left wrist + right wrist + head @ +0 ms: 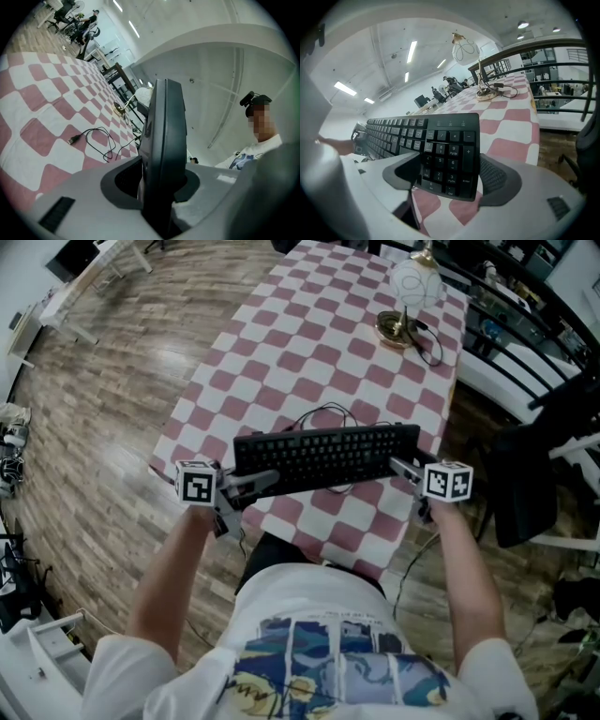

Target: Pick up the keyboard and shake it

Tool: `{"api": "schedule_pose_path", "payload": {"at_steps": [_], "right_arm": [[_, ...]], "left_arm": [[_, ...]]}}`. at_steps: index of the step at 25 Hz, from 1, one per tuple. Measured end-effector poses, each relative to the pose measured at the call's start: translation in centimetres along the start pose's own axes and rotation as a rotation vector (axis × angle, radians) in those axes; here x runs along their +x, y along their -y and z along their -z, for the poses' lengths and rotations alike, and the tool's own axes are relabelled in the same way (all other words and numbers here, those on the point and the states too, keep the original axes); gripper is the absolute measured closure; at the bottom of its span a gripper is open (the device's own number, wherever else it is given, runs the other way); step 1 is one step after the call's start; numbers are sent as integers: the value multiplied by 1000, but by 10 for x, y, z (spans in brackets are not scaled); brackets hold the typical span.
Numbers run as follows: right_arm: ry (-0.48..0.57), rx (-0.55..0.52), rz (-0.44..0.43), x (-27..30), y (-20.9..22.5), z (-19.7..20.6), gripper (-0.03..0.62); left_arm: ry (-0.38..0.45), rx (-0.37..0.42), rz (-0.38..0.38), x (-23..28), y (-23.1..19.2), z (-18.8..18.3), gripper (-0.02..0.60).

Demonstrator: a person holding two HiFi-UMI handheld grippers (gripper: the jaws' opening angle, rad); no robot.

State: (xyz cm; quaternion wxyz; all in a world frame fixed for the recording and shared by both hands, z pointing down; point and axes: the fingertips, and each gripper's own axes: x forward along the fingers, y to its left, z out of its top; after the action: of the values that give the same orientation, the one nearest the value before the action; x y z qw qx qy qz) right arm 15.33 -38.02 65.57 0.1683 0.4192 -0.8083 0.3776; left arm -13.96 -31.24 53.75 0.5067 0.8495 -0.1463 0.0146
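A black keyboard hangs above the near end of the checkered table, held level between both grippers. My left gripper is shut on its left end. In the left gripper view the keyboard stands edge-on, squeezed between the jaws of that gripper. My right gripper is shut on the right end. In the right gripper view the number-pad end of the keyboard sits between the jaws of that gripper. The keyboard's black cable lies looped on the cloth behind it, and its plug end rests on the table.
A brass lamp with a white glass shade stands at the far right of the table, with its own cord. A dark office chair is close on the right, next to a black railing. Wood floor lies to the left of the table.
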Motion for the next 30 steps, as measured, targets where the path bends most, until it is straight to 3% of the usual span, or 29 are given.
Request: {"api": "schedule_pose_path", "payload": {"at_steps": [9,20,30], "right_arm": [[99,-106,-5,-32,-22,-54,220],[157,-197,-9,-59,-33,-82,220],[228,-266,-77,-67,-68,-118,220]], "left_arm": [[41,156,23,-5,44,-22,491],[39,480,-22,-10,108,-34,492],[43,776,-121,-21,160,-36,494]]}}
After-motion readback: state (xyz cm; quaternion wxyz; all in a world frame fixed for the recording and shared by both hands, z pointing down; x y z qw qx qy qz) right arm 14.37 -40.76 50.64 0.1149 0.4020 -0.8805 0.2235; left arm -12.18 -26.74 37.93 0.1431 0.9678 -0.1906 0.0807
